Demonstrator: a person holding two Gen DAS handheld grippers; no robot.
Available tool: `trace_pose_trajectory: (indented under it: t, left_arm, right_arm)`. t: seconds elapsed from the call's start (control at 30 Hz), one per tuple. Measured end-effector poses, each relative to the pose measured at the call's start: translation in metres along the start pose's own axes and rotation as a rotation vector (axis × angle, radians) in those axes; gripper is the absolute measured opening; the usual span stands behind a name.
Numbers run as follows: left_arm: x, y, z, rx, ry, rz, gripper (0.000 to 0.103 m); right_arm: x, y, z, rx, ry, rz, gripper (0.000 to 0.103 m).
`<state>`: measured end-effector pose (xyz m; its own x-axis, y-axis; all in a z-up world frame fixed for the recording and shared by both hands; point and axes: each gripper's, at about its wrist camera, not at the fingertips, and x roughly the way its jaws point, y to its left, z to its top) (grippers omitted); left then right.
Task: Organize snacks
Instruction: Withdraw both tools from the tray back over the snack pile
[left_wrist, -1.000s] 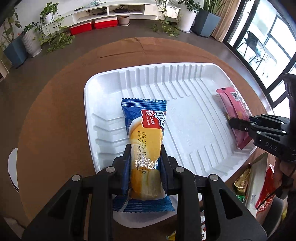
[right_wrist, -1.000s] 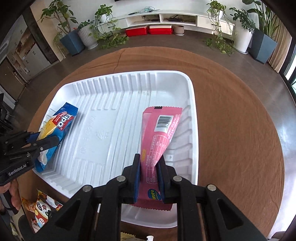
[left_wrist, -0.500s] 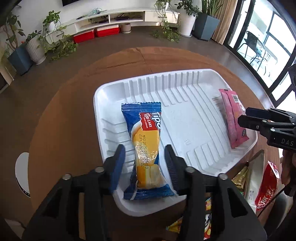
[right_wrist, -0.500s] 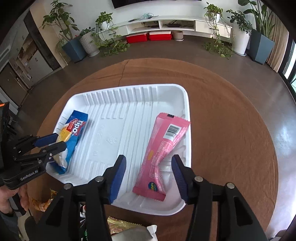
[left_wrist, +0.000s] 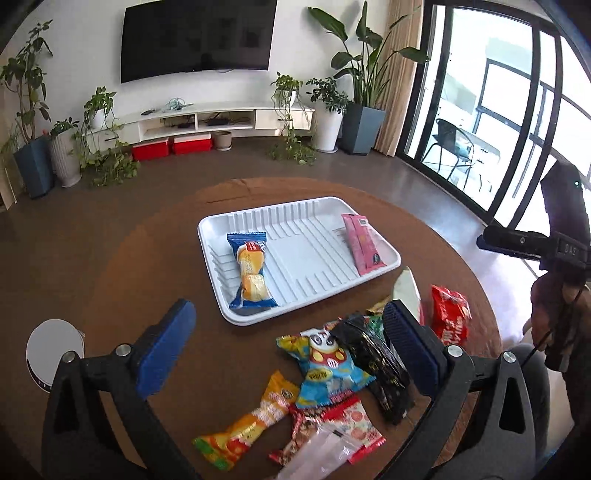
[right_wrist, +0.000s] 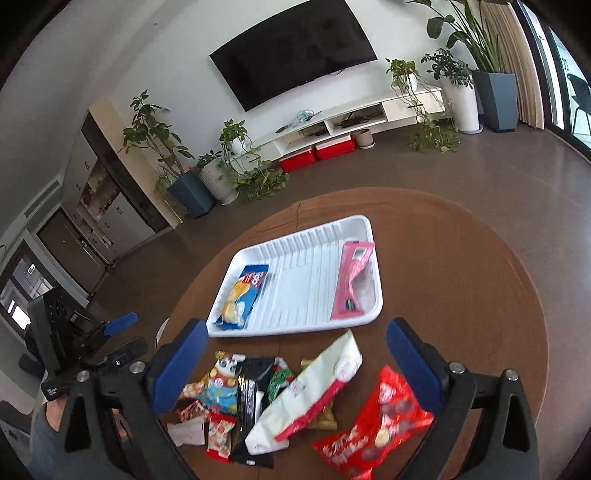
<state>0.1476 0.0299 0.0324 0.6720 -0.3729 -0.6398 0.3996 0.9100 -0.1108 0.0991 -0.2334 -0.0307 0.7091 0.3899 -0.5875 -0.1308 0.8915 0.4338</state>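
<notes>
- On the left of the white tray lies the blue cake pack, long axis running from near rim to far rim; the pink bar lies the same way along the right wall.
- Below the left gripper, jaws wide apart and empty, sits the loose pile: the yellow pack, panda bag and black pack are nearest this hand.
- Under the right gripper, also spread and empty, the white bag lies on a slant and the red bag lies just right of it, nearer this hand.
- Compared with a second ago, both jaws have just been opening: each then clamped its snack over the tray; now both snacks rest in it, and the pile has come between each pair of jaws and the tray.
</notes>
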Motion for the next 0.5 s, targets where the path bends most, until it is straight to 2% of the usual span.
trace_pose_trajectory:
  t: [0.07,0.13,0.2,0.3,0.4,0.5]
  left_arm:
    - [-0.016,-0.011,-0.017,0.016,0.004,0.016,0.103]
    - [-0.028,-0.015,-0.036,-0.014,0.025,0.043,0.103]
    - [-0.034,-0.013,-0.057,-0.073,0.052,0.011,0.103]
    - [-0.036,-0.011,-0.087,-0.109,0.095,-0.012,0.103]
    - [-0.031,-0.012,-0.11,-0.089,0.136,-0.008,0.103]
    - [-0.023,-0.016,-0.122,-0.015,0.17,-0.027,0.103]
  right_arm:
    - [-0.009,0.0,-0.028,0.009,0.006,0.015,0.1]
    - [-0.011,0.003,-0.056,0.022,0.023,0.019,0.1]
    - [-0.01,0.006,-0.081,0.024,0.057,0.01,0.1]
    - [-0.01,0.009,-0.113,0.041,0.089,0.007,0.1]
    - [-0.013,0.013,-0.139,0.037,0.096,-0.007,0.1]
    - [-0.011,0.016,-0.153,0.02,0.121,-0.005,0.1]
